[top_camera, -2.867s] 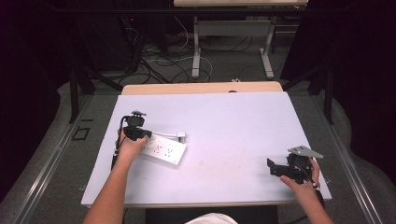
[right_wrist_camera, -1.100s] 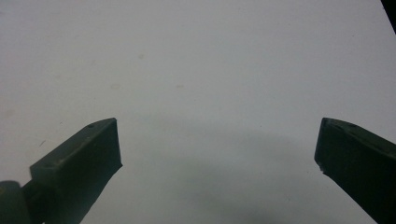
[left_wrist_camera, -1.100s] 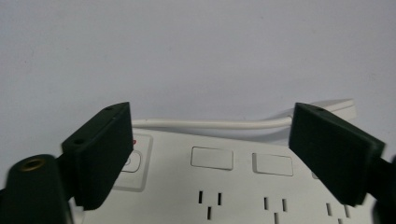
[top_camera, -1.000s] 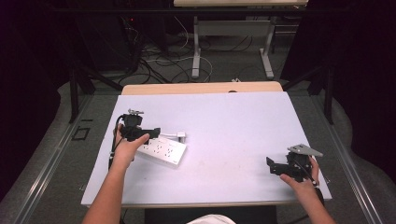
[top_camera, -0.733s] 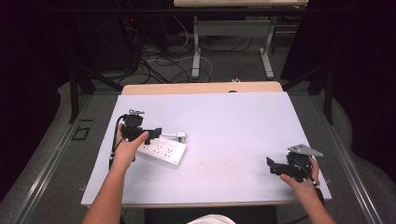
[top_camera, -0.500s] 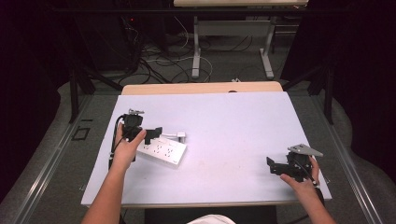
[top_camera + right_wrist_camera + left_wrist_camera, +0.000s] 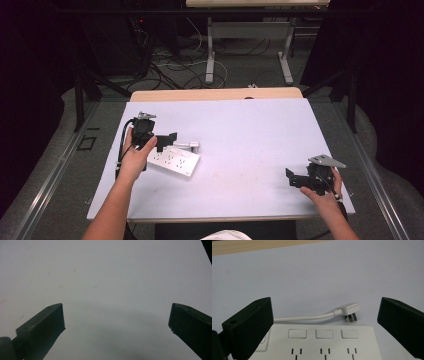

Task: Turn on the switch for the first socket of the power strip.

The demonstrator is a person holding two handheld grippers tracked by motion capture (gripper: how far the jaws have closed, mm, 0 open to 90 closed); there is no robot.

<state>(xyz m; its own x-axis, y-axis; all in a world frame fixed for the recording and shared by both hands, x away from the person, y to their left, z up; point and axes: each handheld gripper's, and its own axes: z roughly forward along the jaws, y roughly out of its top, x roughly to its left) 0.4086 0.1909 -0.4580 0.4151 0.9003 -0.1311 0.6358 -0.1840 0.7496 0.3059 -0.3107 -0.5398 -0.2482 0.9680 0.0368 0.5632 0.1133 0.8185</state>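
Left gripper over the power strip, jaws wide apart.

The left gripper (image 7: 167, 141) hovers spread above the white power strip (image 7: 173, 160) at the table's (image 7: 250, 130) left side; its plug (image 7: 349, 311) lies just beyond. The right gripper (image 7: 292, 178), also spread, rests well apart near the right edge.

White table (image 7: 250, 125), wooden strip (image 7: 215, 94) at its far edge, cables (image 7: 170, 60) on the floor beyond

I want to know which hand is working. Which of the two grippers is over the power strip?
The left gripper: its open jaws hang over the white power strip, near the plug. The right gripper sits far off above bare table.
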